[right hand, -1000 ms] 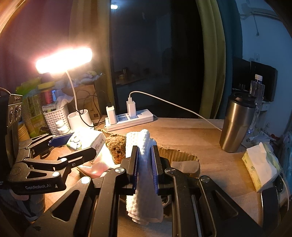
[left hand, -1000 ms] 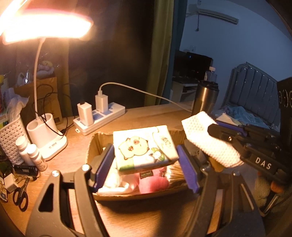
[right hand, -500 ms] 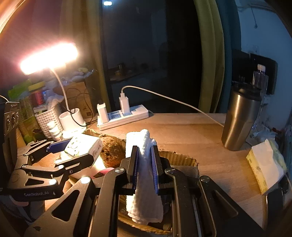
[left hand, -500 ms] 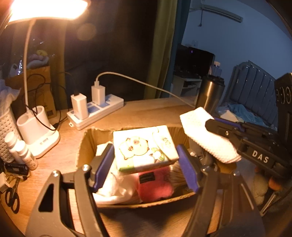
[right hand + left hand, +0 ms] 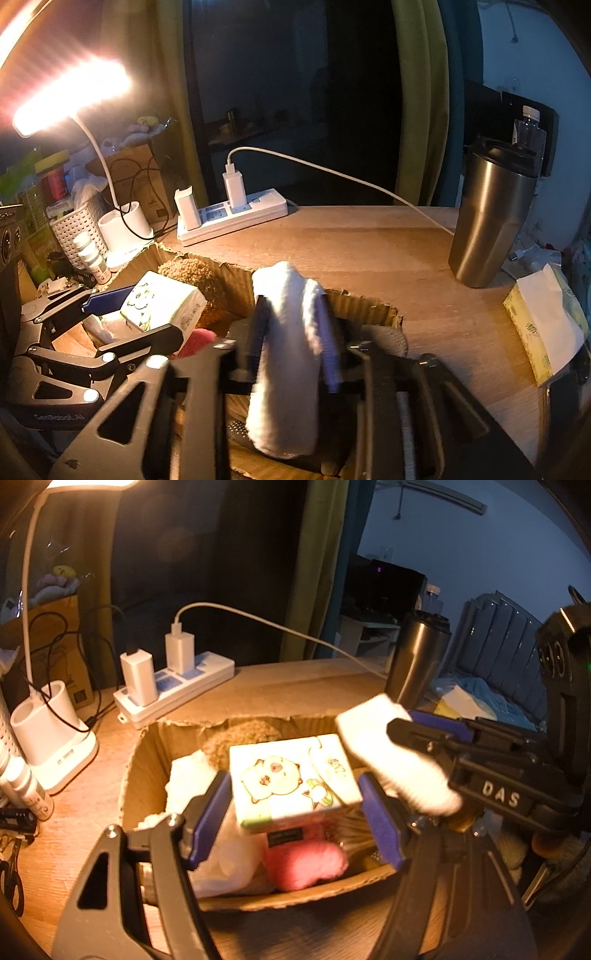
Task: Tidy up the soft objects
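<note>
My left gripper [image 5: 295, 812] is shut on a tissue pack [image 5: 291, 782] printed with a cartoon animal and holds it just above the open cardboard box [image 5: 147, 760]. The box holds a pink plush [image 5: 306, 864], a white cloth [image 5: 192, 779] and a brown fuzzy thing [image 5: 236, 738]. My right gripper [image 5: 293, 332] holds a folded white towel [image 5: 288, 354] between its fingers over the box's right side; the fingers look slightly parted and blurred. The towel [image 5: 395, 760] and tissue pack [image 5: 162, 306] show in both views.
A white power strip [image 5: 236, 218] with chargers and a lamp base [image 5: 51, 746] stand behind the box. A steel tumbler [image 5: 487, 221] and another tissue pack [image 5: 543, 321] are at the right. Bottles [image 5: 22, 790] and scissors [image 5: 11, 878] lie at the left.
Both grippers have moved forward and lower over the box, carrying the tissue pack and the towel. The right gripper's fingers have spread a little around the towel.
</note>
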`<state>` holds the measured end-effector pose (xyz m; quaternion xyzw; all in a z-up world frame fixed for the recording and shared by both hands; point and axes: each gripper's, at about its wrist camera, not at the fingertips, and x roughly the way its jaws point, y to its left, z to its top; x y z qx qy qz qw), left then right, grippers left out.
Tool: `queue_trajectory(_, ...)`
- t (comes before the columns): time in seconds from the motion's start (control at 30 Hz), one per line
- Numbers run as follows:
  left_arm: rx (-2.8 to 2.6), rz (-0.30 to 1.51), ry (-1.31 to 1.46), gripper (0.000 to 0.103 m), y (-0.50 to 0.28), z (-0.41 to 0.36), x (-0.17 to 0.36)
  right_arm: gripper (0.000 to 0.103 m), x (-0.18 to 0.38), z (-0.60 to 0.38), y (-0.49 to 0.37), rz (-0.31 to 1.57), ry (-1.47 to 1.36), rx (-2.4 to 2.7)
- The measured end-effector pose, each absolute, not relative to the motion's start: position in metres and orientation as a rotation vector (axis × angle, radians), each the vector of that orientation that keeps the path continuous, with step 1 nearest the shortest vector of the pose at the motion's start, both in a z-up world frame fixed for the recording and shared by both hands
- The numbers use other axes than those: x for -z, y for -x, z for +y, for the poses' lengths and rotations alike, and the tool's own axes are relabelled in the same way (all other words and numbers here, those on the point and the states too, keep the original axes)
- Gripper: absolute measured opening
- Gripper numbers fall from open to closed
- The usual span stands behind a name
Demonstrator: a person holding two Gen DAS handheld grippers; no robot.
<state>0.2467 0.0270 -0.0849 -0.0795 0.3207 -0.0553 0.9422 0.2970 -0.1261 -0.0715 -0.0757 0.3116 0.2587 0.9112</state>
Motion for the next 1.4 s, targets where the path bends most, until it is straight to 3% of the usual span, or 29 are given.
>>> queue_trajectory(0.1, 0.111, 0.648, 0.166, 0.071, -0.245, 0.028, 0.083, 0.047, 0.068, -0.127, -0.293, 0.636, 0.153, -0.537)
queue_trajectory(0.23, 0.101, 0.631, 0.162, 0.080, -0.240, 0.028, 0.078, 0.047, 0.064, -0.130, -0.288, 0.623, 0.152, -0.526)
queue_trajectory(0.83, 0.070, 0.508, 0.166, 0.081, -0.188, 0.031, 0.041, 0.049, 0.037, -0.141, -0.236, 0.546, 0.155, -0.506)
queue_trajectory(0.97, 0.067, 0.482, 0.161, 0.081, -0.173, 0.031, 0.032, 0.058, 0.028, -0.143, -0.220, 0.521, 0.151, -0.507)
queue_trajectory(1.13, 0.052, 0.453, 0.152, 0.082, -0.155, 0.032, 0.021, 0.060, 0.019, -0.148, -0.200, 0.499, 0.136, -0.495)
queue_trajectory(1.27, 0.042, 0.426, 0.155, 0.092, -0.141, 0.034, 0.014, 0.061, 0.012, -0.154, -0.184, 0.480, 0.126, -0.481)
queue_trajectory(1.37, 0.039, 0.421, 0.149, 0.093, -0.132, 0.034, 0.010, 0.074, 0.008, -0.158, -0.172, 0.468, 0.126, -0.467)
queue_trajectory(1.4, 0.036, 0.421, 0.148, 0.094, -0.129, 0.034, 0.009, 0.075, 0.008, -0.159, -0.169, 0.465, 0.126, -0.465)
